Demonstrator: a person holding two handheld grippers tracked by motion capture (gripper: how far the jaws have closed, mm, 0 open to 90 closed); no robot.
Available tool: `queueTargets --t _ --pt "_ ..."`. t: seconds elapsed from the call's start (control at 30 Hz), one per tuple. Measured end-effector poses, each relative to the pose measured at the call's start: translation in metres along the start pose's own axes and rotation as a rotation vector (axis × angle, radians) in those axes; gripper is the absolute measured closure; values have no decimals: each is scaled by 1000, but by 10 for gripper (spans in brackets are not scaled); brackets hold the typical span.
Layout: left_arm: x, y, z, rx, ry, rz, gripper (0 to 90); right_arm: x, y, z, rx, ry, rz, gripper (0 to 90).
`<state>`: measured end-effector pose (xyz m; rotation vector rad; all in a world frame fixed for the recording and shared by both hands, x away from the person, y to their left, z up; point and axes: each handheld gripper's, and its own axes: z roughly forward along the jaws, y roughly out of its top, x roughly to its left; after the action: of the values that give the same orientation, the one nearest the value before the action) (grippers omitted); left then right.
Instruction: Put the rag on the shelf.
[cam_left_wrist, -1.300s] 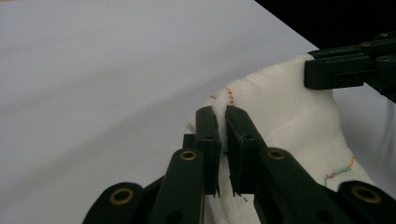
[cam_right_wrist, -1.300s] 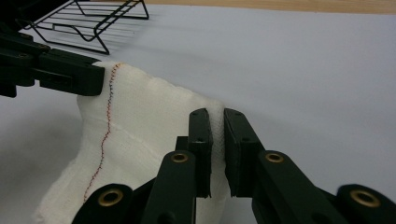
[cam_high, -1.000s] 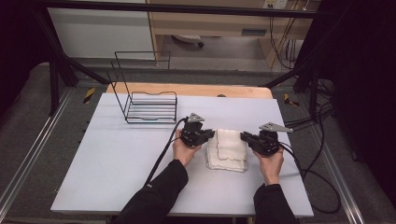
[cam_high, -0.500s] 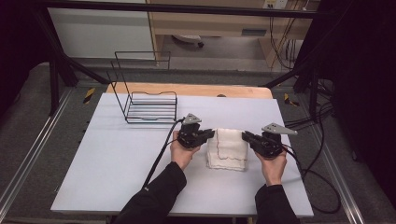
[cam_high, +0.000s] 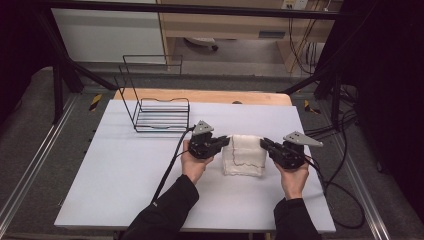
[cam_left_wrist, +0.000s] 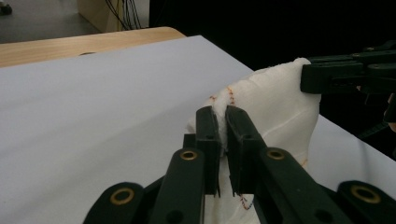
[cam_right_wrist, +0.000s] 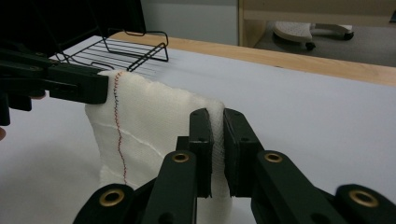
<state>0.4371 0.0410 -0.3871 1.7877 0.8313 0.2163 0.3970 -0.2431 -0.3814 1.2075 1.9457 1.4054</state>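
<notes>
White board covers the table, with a strip of bare wood along its far edge and dark floor and metal rails around it. On the far left part of the board stands a black wire rack, well apart from the hands. Near the middle right lies a white cloth with a thin red stitched line across it. The left gripper has its jaws pinched tight on the cloth's left upper corner; in the left gripper view the fabric is squeezed between the two black pads. The right gripper is clamped the same way on the right upper corner, the cloth bunched between its jaws. Between the two grippers the cloth's top edge is raised off the board, while its lower part hangs down to the surface.
</notes>
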Motion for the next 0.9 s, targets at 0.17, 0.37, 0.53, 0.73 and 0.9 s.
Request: queueTargets --t 0.17,0.37,0.53,0.73,0.9 --pt "-1 0 -4 -29 -2 3 835 5 4 -4 -21 -5 -14 827" --pt "-3 2 -12 -63 -4 11 836 9 8 -7 -43 -2 -23 827" --pt "-5 6 -19 -92 -3 21 836 15 14 -11 -68 -1 -41 828" --pt "-7 9 -28 -123 -9 25 836 20 19 -14 -93 -2 -53 829" --pt "-8 13 -36 -151 -5 32 837 27 27 -17 -122 2 -70 830"
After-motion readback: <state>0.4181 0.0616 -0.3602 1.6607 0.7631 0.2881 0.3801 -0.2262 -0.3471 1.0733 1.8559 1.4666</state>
